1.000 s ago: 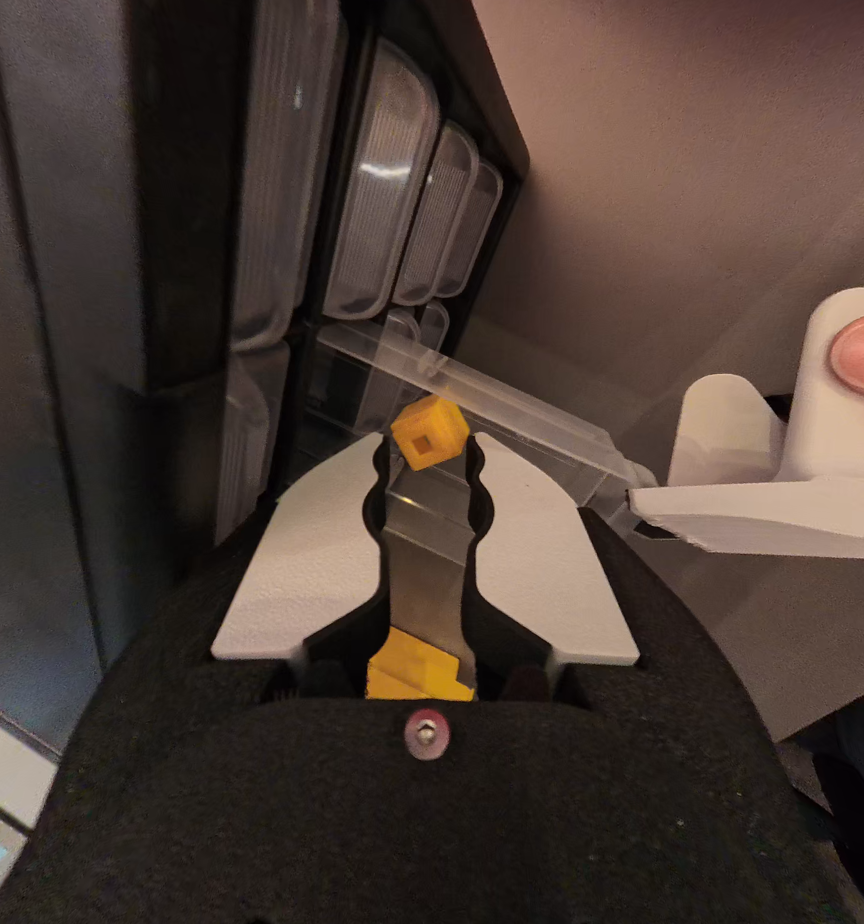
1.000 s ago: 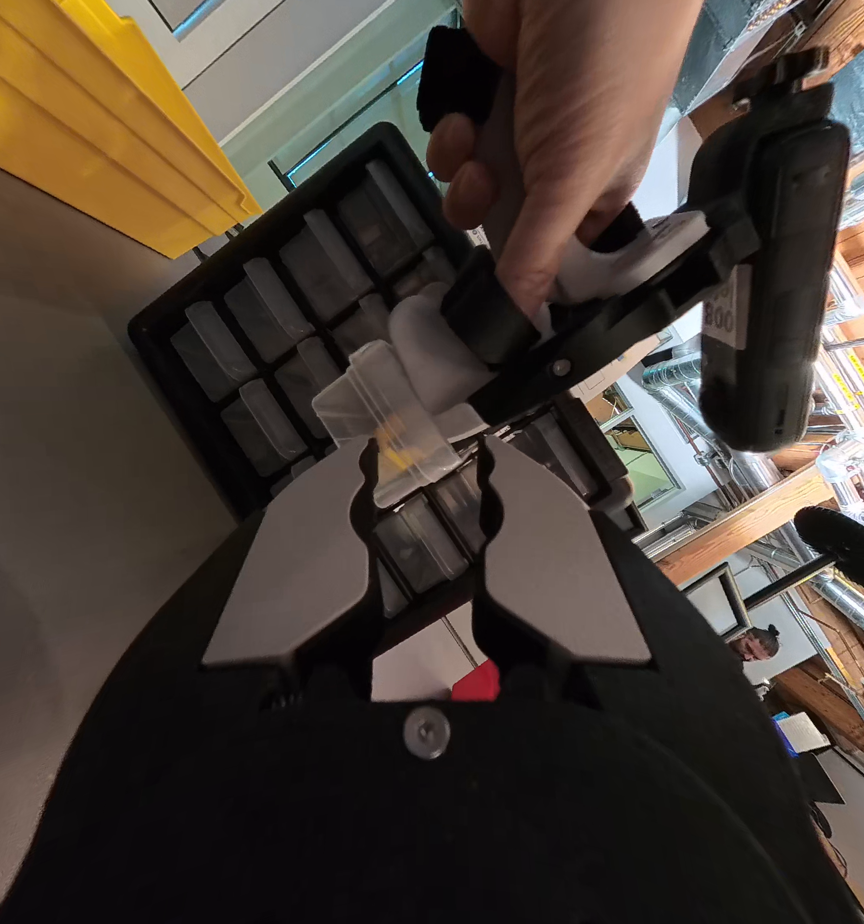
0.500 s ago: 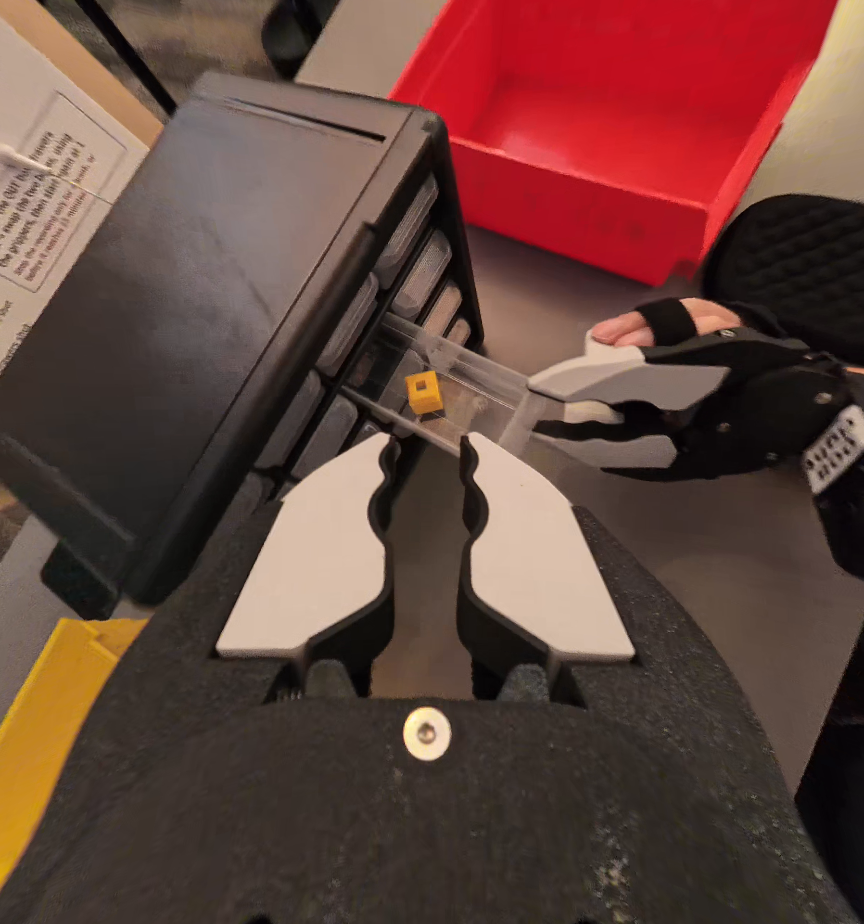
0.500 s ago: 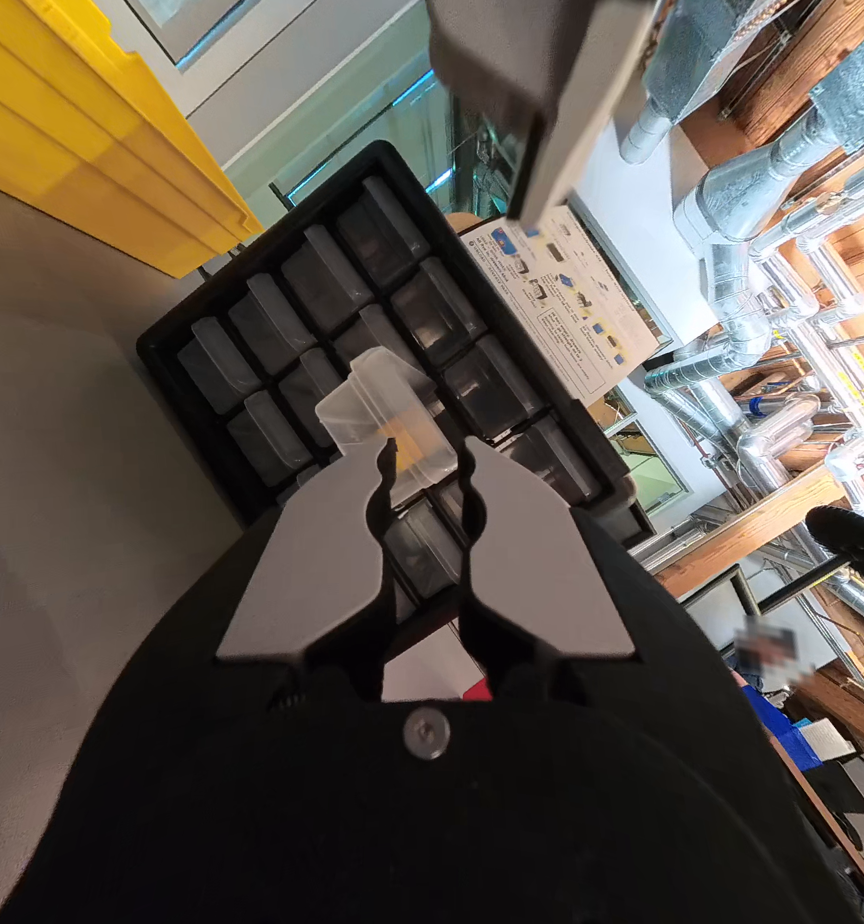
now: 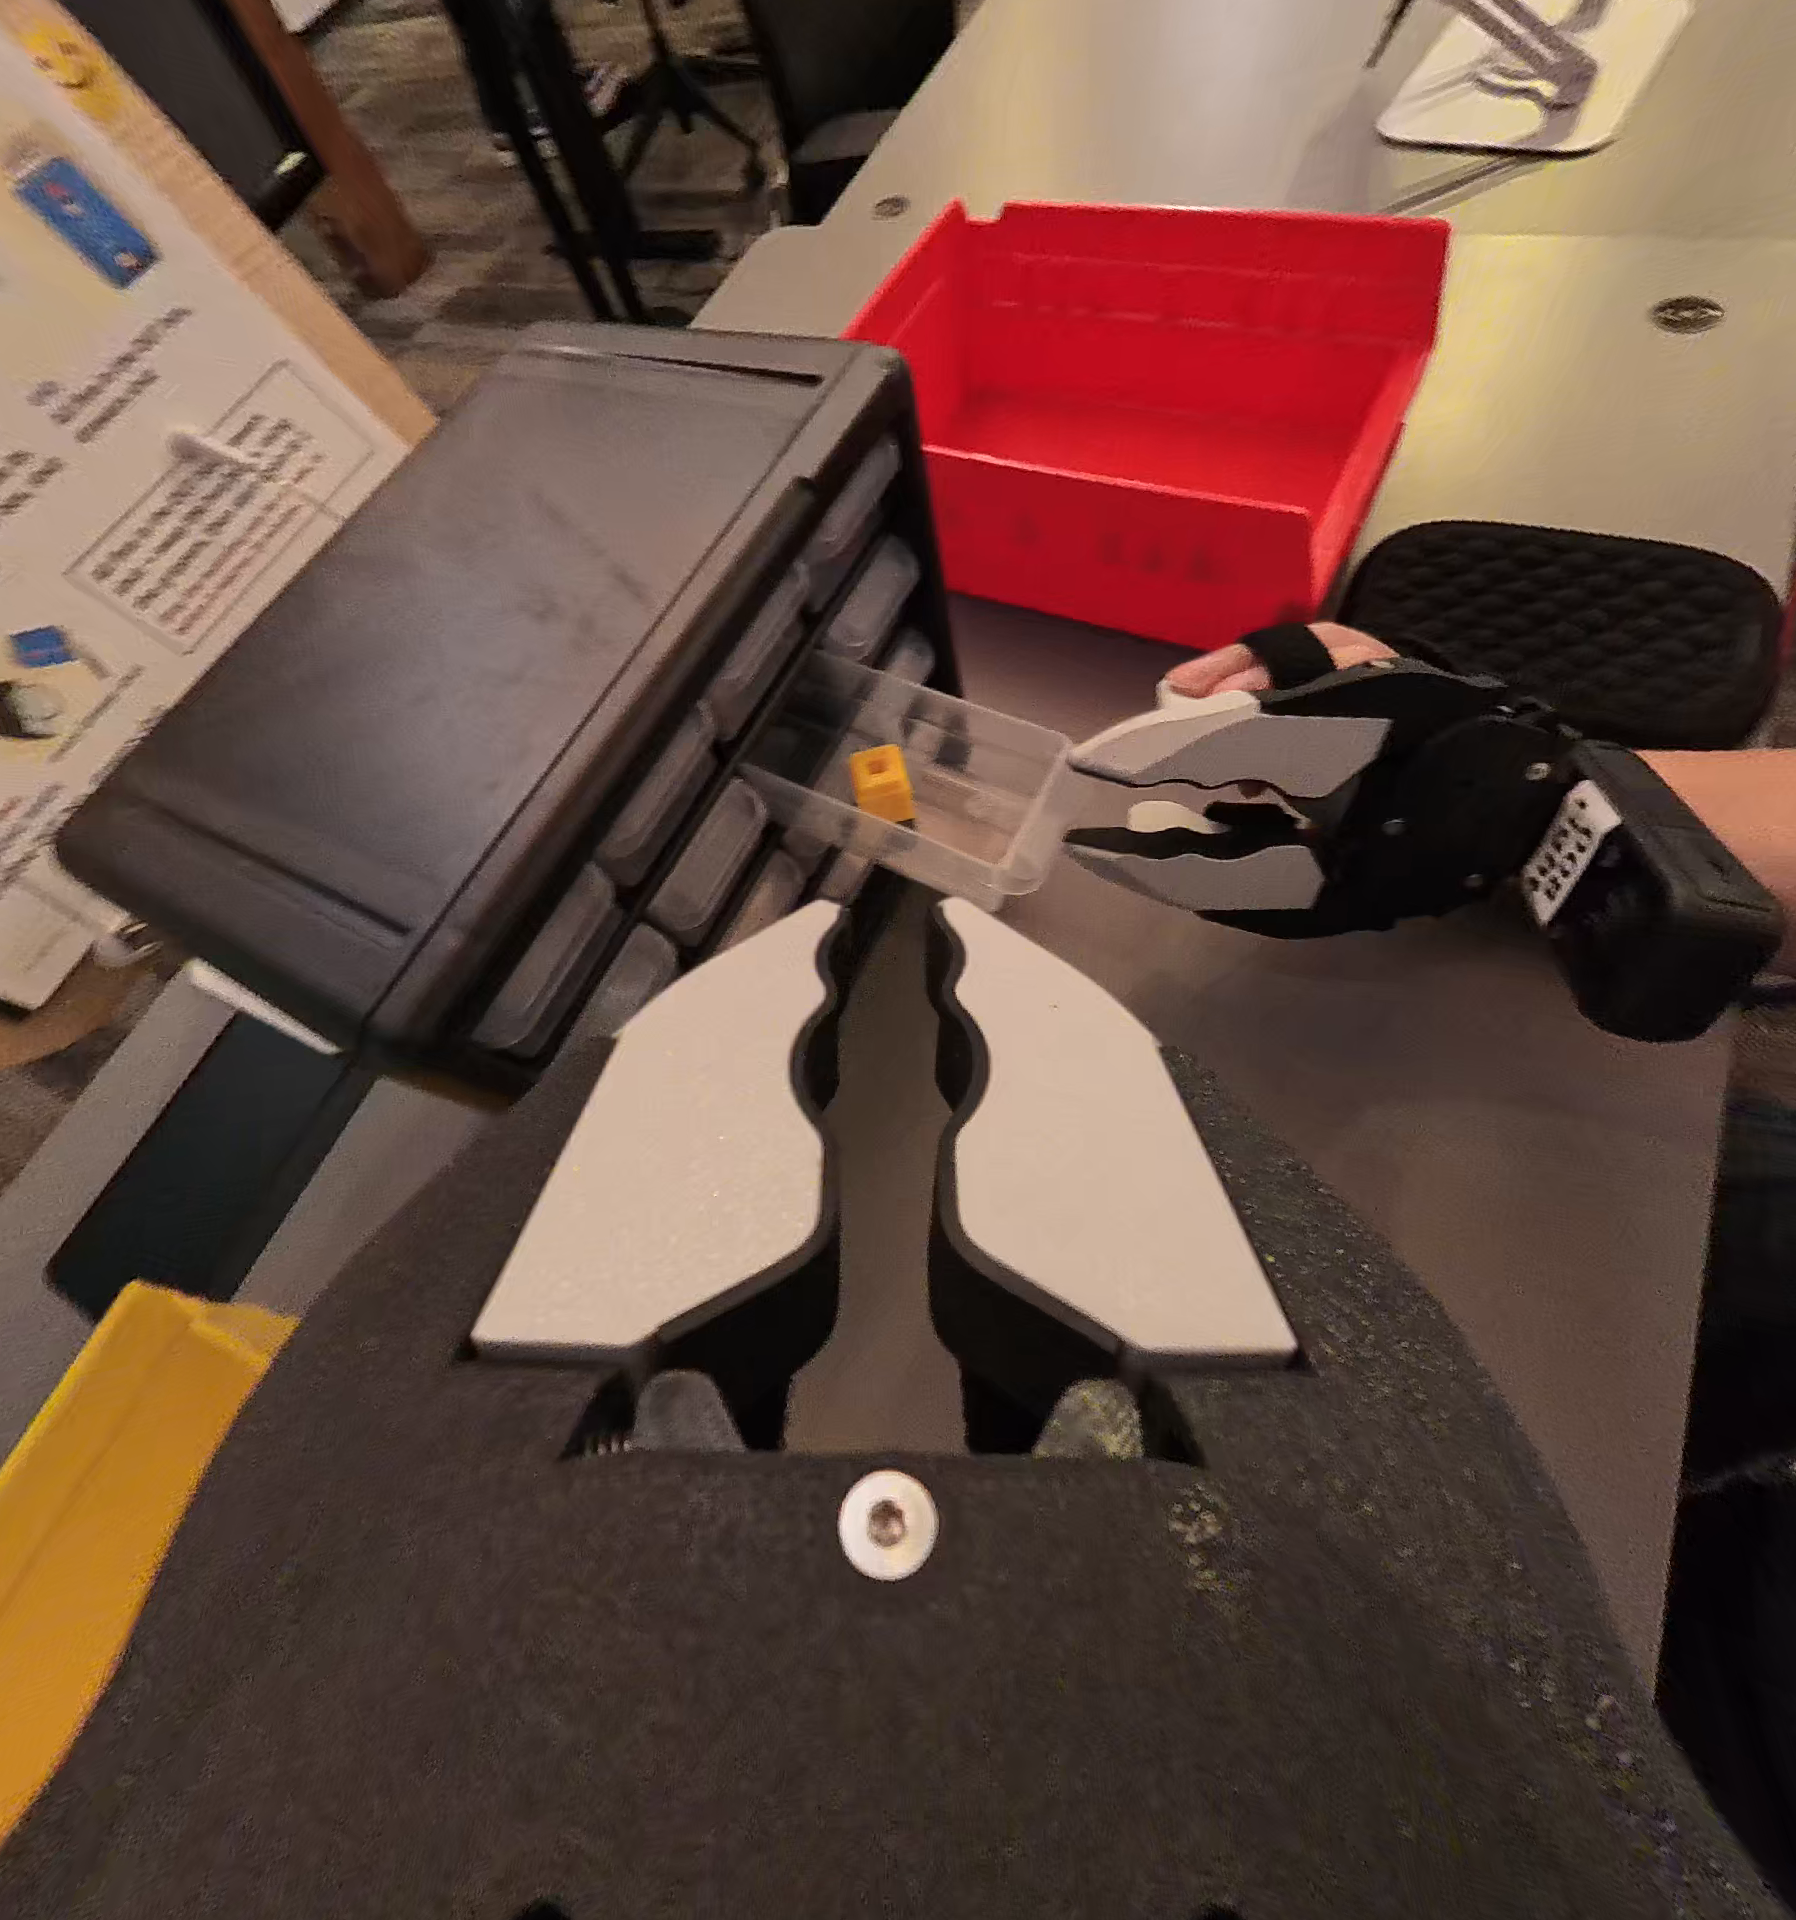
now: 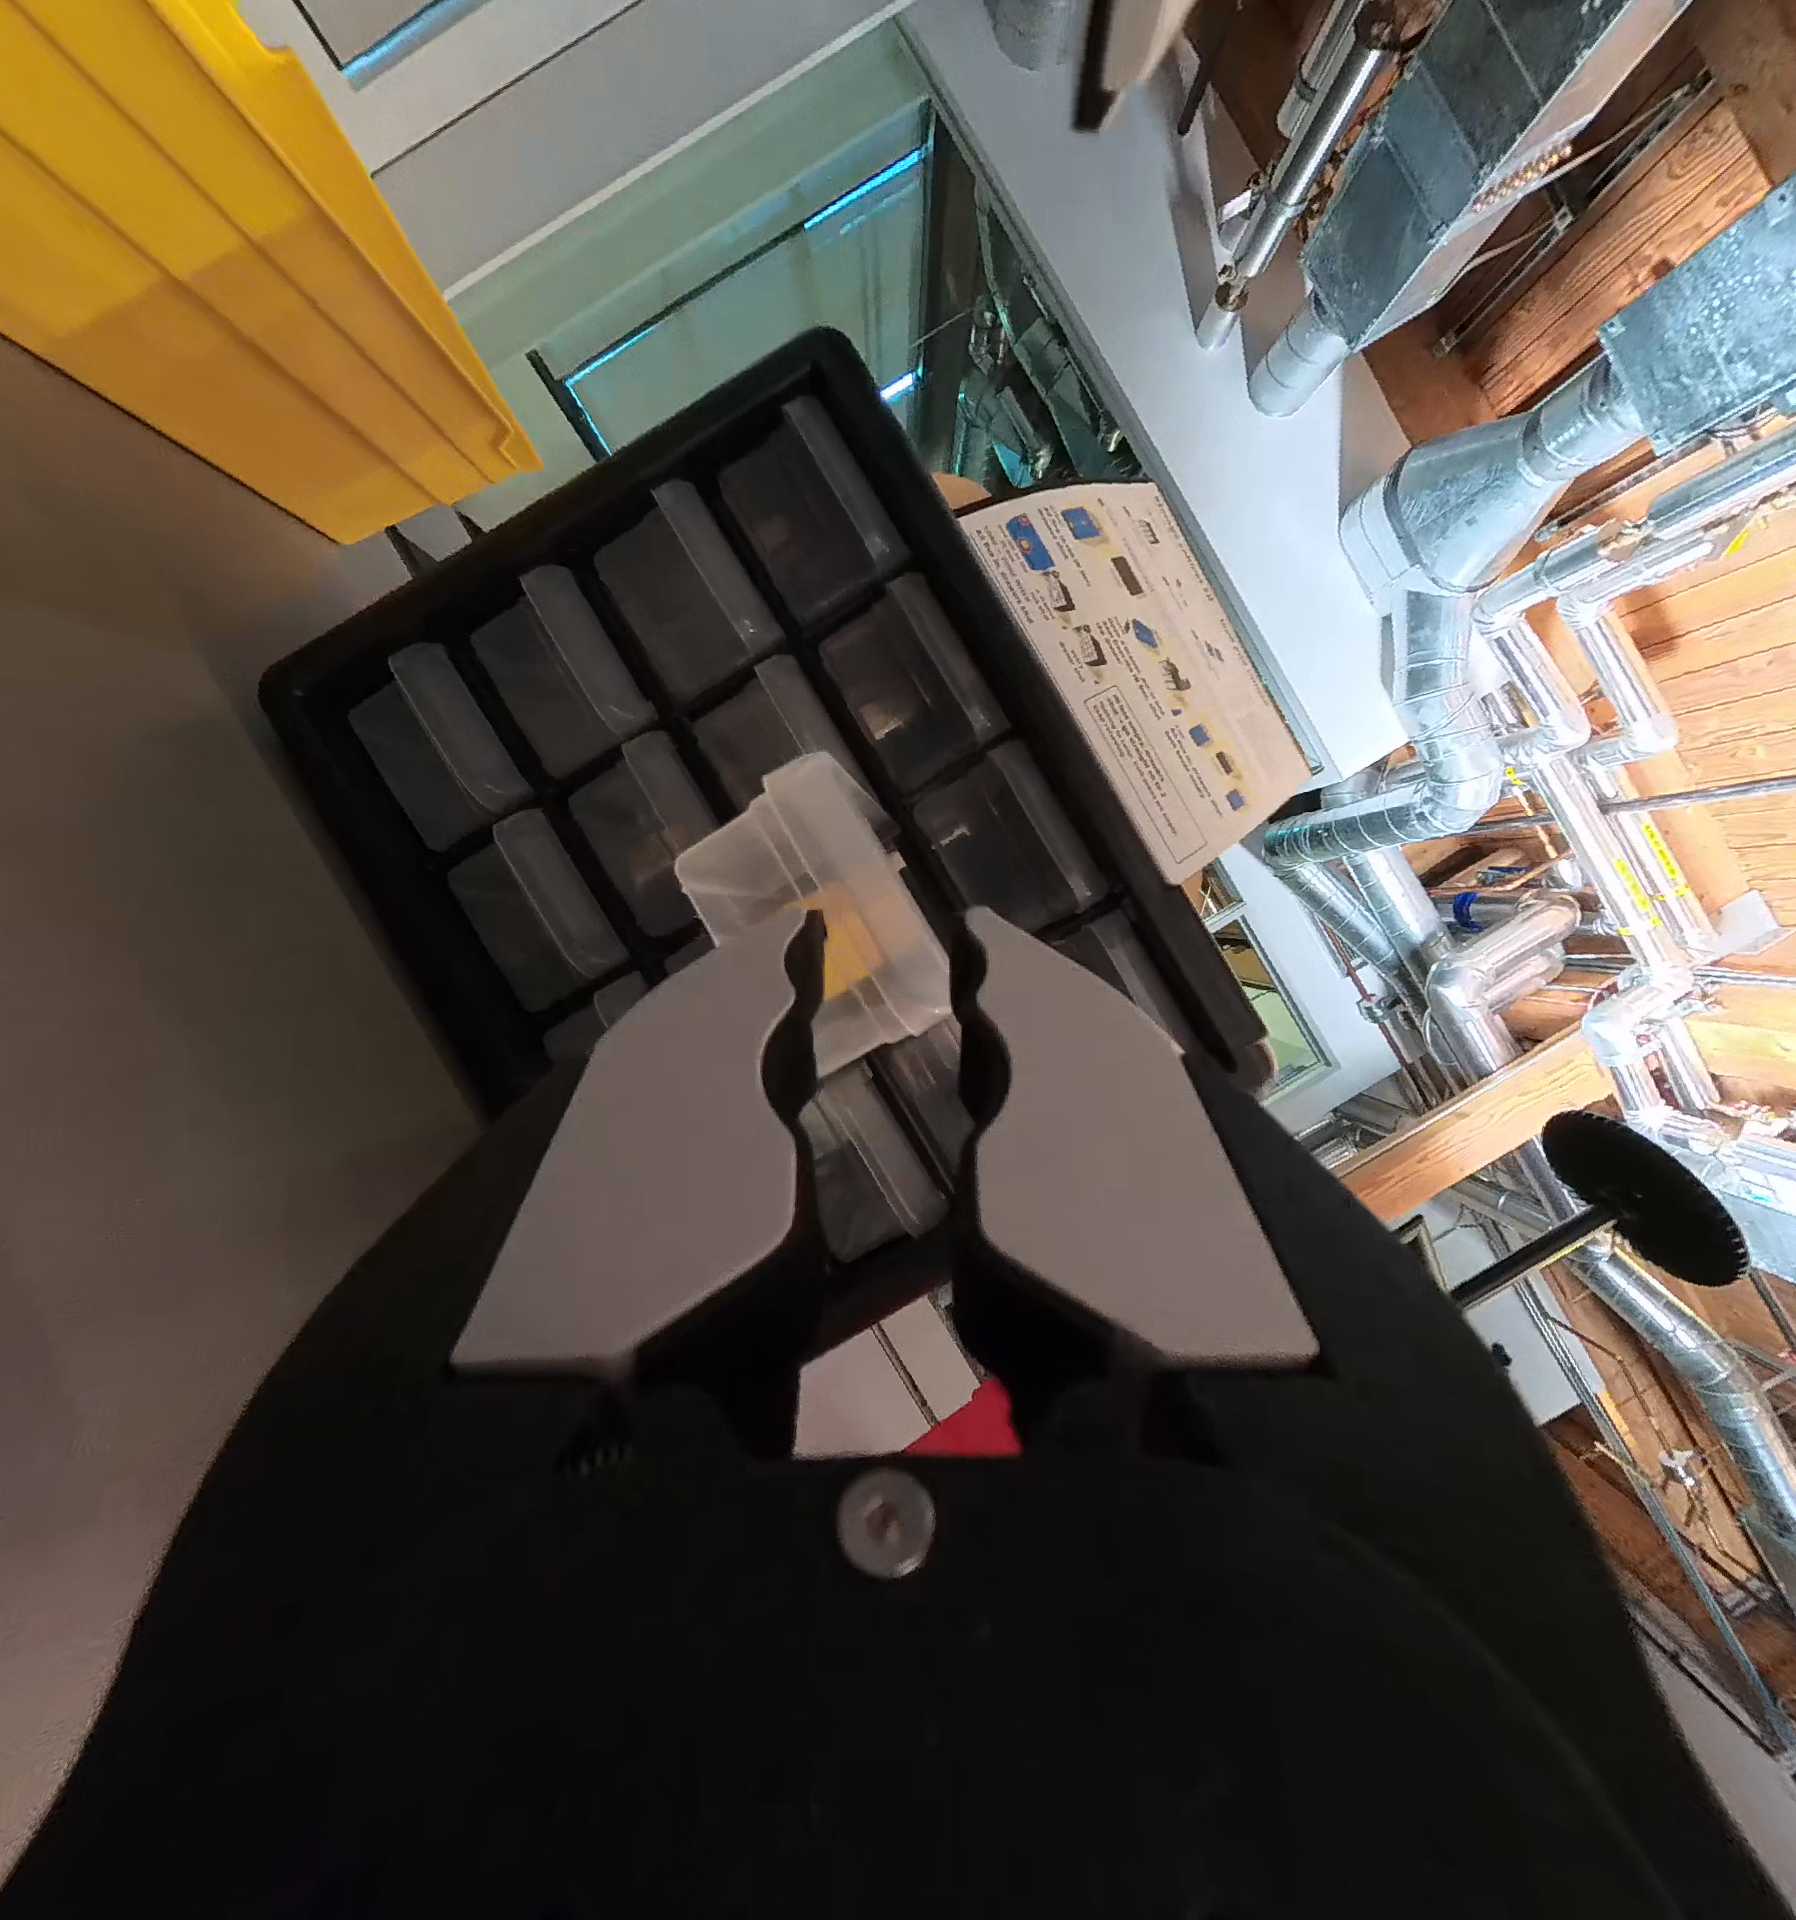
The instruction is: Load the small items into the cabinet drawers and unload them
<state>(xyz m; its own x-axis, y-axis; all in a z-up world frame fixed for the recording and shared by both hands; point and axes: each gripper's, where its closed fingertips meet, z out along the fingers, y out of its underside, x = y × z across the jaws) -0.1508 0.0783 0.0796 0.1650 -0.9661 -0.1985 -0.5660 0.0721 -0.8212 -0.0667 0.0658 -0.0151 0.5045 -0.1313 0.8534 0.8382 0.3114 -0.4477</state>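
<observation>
1. Drawers first: the clear, thin-walled plastic drawer (image 5: 925, 790) stands pulled well out of the black plastic cabinet (image 5: 437, 665), and the small yellow cube with a square hole (image 5: 881, 781) sits on its floor, about midway along.
2. Your right gripper (image 5: 1081, 798) has its tips at the drawer's front lip, fingers parted with a gap between them; whether they touch the lip is hard to tell. Your left gripper (image 5: 886, 920) hovers near the drawer, fingers apart, holding nothing.
3. Risk: the drawer hangs far out on a smooth, light shell — pull further and it could leave its slot and tip, spilling the cube.
4. Risk: a skewed push could jam the drawer against the slot's edges, and the light cabinet might slide on the smooth grey table (image 5: 1341, 1091).
5. Textures: the cube is hard and sharp-edged, so it likely skids freely on slick plastic — jolts will send it sliding.
6. A red open plastic bin (image 5: 1133, 540) stands behind the cabinet.
</observation>
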